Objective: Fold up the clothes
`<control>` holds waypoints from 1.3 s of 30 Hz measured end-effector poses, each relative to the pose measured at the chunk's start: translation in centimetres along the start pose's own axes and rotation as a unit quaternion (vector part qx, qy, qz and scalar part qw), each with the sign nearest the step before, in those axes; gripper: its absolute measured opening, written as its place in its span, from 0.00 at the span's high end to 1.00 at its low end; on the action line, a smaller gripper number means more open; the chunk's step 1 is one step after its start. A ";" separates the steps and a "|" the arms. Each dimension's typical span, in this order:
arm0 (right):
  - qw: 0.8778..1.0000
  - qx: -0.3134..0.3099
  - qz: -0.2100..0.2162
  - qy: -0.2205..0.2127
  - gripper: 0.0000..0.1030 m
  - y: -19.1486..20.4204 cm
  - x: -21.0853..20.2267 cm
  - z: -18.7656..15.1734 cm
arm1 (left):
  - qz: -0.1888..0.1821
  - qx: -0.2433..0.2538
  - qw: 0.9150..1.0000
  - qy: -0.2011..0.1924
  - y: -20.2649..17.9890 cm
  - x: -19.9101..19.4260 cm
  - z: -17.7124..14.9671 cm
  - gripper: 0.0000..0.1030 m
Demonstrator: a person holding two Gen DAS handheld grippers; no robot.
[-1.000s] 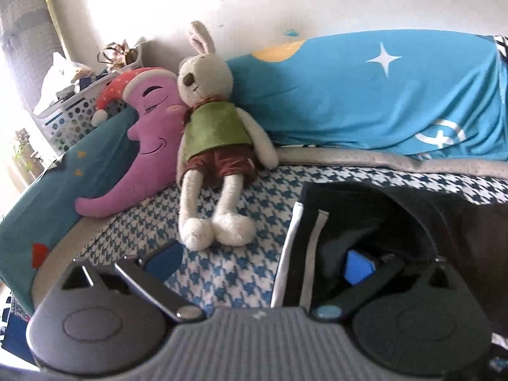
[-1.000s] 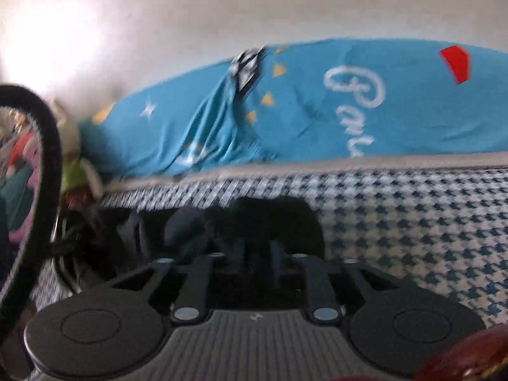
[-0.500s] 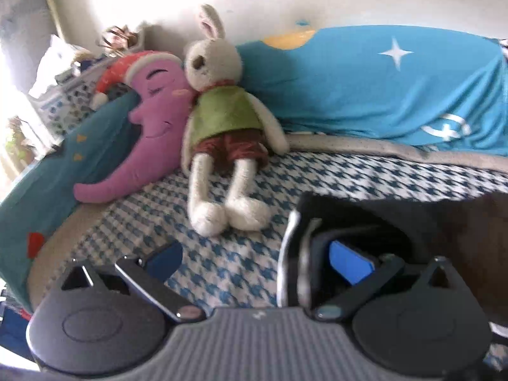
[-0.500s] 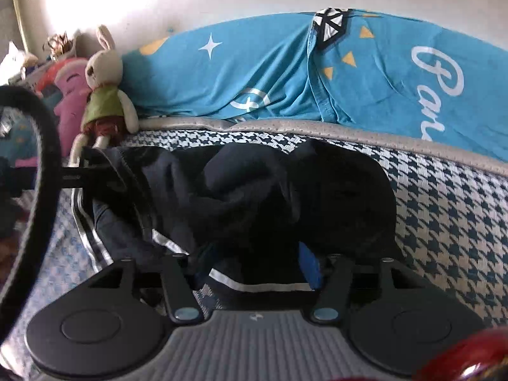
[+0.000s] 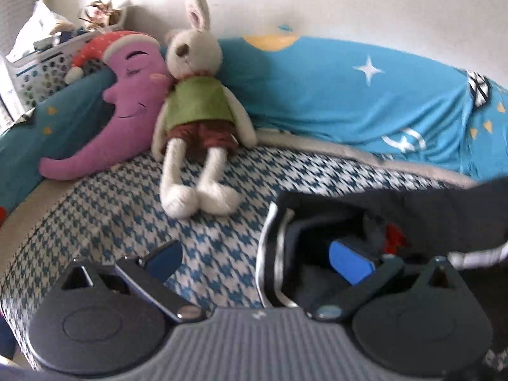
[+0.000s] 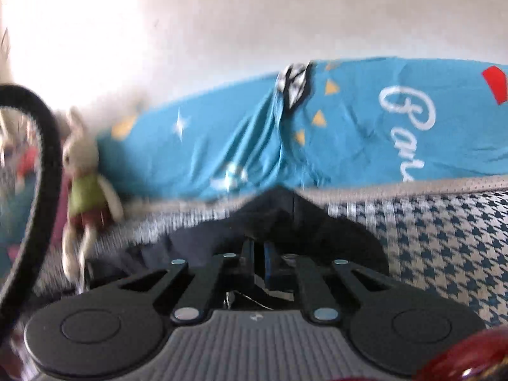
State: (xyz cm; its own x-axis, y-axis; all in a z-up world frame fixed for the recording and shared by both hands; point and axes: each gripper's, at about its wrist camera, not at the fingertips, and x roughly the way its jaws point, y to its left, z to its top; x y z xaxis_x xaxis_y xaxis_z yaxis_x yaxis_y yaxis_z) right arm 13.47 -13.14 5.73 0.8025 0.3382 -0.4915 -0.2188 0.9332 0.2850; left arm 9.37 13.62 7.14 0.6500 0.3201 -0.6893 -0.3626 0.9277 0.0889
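Observation:
A dark navy garment (image 5: pixel 397 212) with white stripes lies bunched on the houndstooth bed cover (image 5: pixel 127 216). My left gripper (image 5: pixel 257 257) is open; its right blue pad (image 5: pixel 349 262) sits inside a fold of the garment and its left pad (image 5: pixel 165 258) is over the bare cover. In the right wrist view my right gripper (image 6: pixel 258 263) is shut on the dark garment (image 6: pixel 285 219), which rises in a peak just beyond the fingertips.
A rabbit plush (image 5: pixel 197 111) and a purple moon pillow (image 5: pixel 127 101) lean at the back left. A blue blanket (image 5: pixel 365 95) runs along the wall, and also shows in the right wrist view (image 6: pixel 349 133). A white basket (image 5: pixel 44 66) stands far left.
My right gripper has closed on the dark garment and lifted it; the view tilted up toward the wall. My left gripper stayed open and shifted slightly, its right pad still in the fold.

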 end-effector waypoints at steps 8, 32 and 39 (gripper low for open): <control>0.997 0.046 -0.046 -0.047 0.96 -1.7 0.7 2.5 | -0.021 0.038 0.999 0.013 -2.5 0.1 -1.0 0.00; 0.991 0.074 -0.075 0.081 0.72 -3.5 -4.4 -2.4 | -0.032 0.023 0.998 0.048 -4.0 0.5 -0.8 0.00; 0.987 0.068 -0.058 0.132 0.54 -2.9 -2.3 -5.2 | -0.030 0.001 0.998 0.050 -3.0 0.5 -0.8 0.00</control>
State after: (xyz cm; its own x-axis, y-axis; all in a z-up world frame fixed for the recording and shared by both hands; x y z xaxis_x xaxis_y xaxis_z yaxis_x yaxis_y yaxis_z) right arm 9.35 -16.00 1.77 0.6408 0.2663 -0.7201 -0.0422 0.9487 0.3133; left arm 10.19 10.87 5.98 0.6009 0.2435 -0.7614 -0.3236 0.9450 0.0468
